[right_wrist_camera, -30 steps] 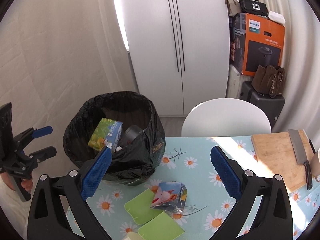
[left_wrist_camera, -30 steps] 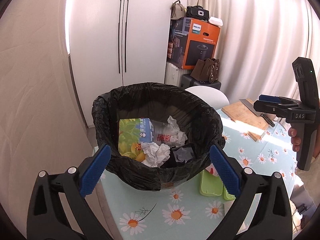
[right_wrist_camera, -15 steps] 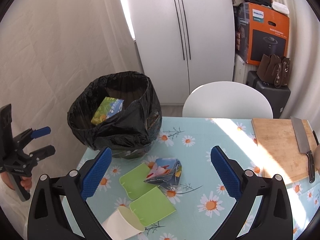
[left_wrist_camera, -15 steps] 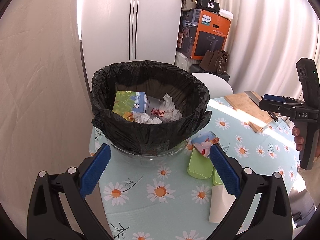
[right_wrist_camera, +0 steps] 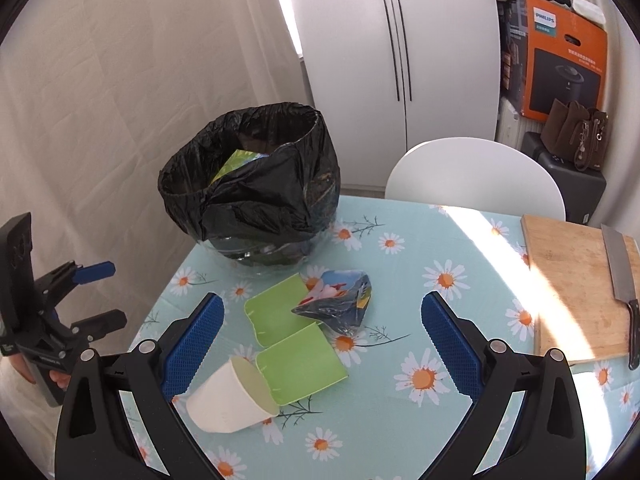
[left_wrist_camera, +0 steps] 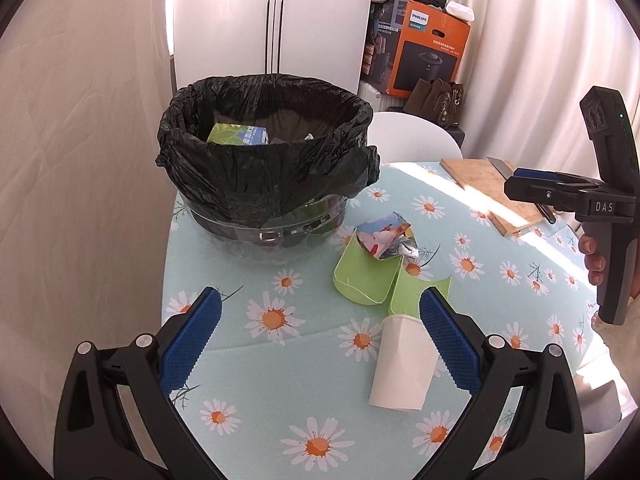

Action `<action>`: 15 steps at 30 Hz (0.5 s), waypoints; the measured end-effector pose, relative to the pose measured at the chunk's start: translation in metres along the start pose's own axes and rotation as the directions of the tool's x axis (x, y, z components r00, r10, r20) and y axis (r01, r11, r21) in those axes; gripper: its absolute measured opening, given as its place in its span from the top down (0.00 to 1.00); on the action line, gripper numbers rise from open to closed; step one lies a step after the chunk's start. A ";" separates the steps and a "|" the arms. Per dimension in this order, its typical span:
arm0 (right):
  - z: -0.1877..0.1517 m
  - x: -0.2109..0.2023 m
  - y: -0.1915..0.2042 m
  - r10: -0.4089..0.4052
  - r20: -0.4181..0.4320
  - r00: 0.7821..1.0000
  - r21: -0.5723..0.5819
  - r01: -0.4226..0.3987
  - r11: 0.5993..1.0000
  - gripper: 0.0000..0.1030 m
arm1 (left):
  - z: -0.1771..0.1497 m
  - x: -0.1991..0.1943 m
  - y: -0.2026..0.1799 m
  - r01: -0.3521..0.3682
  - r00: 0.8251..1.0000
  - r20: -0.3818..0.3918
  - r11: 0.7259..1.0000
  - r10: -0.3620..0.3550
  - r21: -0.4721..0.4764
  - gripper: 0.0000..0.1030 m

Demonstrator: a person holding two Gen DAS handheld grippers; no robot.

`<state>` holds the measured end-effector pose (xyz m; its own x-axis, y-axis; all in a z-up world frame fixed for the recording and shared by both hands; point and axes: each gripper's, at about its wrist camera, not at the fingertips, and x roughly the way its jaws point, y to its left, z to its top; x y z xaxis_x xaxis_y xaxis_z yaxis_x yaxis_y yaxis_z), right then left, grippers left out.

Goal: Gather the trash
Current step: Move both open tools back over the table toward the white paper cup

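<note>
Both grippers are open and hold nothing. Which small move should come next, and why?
Probably lower the left hand-held gripper onto the white paper cup and close on it. The cup lies on its side on the table, nearest that gripper, with the bin just behind. The right hand-held gripper hovers open over the green pieces.

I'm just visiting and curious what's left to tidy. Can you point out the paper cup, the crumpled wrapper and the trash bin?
paper cup [right_wrist_camera: 226, 398], right wrist view, on its white side wall.
crumpled wrapper [right_wrist_camera: 340, 300], right wrist view, on its printed top face.
trash bin [left_wrist_camera: 264, 172], left wrist view, on the black liner's front.
</note>
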<state>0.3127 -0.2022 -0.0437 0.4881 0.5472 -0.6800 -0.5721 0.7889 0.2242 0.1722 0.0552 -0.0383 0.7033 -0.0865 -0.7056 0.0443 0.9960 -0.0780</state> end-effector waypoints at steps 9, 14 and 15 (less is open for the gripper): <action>-0.038 0.005 -0.011 0.021 -0.059 0.998 0.009 -0.021 1.000 0.08 | -0.043 0.011 -0.025 -0.014 0.996 -0.085 0.999 0.011 -0.040 0.06; -0.064 0.012 -0.020 0.039 -0.113 0.993 0.064 -0.032 0.997 0.08 | -0.059 0.022 -0.044 0.000 0.992 -0.129 1.000 0.002 0.015 0.06; -0.069 0.014 -0.023 0.042 -0.122 0.992 0.071 -0.033 0.997 0.08 | -0.062 0.024 -0.047 0.009 0.991 -0.132 1.000 -0.006 0.022 0.06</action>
<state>0.2868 -0.2318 -0.1061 0.3794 0.5415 -0.7502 -0.5396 0.7882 0.2960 0.1434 0.0051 -0.0950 0.6029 -0.0950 -0.7921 0.0664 0.9954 -0.0688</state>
